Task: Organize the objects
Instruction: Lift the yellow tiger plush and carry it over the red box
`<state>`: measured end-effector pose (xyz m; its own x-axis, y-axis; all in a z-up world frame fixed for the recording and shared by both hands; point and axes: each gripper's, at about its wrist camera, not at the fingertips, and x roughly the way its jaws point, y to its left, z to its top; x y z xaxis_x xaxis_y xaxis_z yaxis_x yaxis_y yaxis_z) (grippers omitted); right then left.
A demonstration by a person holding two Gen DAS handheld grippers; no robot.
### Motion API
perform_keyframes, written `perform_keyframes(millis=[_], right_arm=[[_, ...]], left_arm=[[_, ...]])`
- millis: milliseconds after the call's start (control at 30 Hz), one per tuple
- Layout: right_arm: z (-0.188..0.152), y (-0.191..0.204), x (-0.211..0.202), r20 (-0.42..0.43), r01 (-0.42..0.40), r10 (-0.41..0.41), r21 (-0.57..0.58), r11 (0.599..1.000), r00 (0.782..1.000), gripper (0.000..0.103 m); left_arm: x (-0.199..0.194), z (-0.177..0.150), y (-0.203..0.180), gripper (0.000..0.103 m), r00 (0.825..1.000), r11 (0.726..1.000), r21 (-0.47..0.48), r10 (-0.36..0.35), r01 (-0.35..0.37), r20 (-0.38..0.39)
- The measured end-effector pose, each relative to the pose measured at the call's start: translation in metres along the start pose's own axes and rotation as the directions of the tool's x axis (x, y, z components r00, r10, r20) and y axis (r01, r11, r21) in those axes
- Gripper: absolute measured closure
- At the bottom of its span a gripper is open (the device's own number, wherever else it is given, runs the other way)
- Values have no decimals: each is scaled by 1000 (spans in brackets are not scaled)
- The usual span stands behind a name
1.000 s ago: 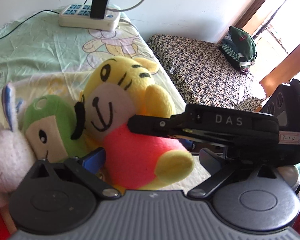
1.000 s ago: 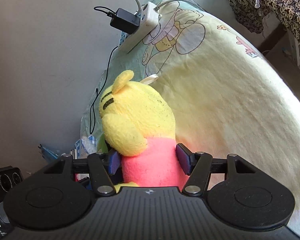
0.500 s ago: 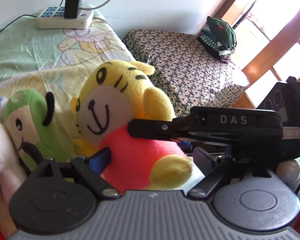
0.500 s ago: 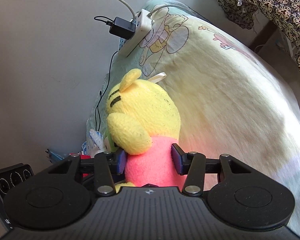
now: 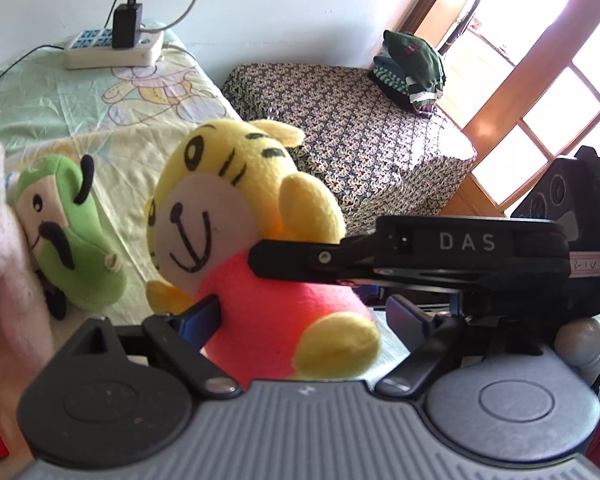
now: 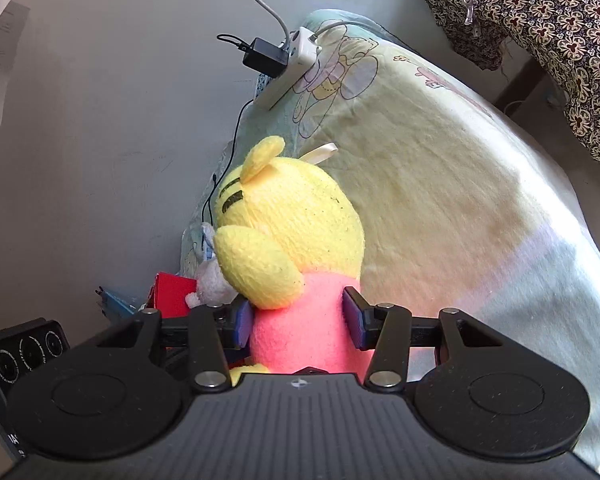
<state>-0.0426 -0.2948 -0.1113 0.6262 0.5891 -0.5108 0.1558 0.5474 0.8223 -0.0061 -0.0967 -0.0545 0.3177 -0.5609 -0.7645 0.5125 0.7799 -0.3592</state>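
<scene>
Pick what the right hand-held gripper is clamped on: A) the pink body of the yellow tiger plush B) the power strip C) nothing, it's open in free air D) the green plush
A: in the right wrist view the right hand-held gripper has both blue pads pressed into the pink torso of the yellow tiger plush; the green plush lies apart on the bed.
</scene>
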Motion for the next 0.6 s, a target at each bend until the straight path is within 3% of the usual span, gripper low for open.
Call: perform_keyframes(millis=[233,600], right_arm=[[-16,29,-1,1,-51,51,-89,995,999,54],[-41,95,20,-29,-147,144,-223,964,989,54]], left_arm=[[-35,-15,-7,15,993,997,6,74,-75,90],[-110,-36,17,15,955,984,-11,177,-180,236]])
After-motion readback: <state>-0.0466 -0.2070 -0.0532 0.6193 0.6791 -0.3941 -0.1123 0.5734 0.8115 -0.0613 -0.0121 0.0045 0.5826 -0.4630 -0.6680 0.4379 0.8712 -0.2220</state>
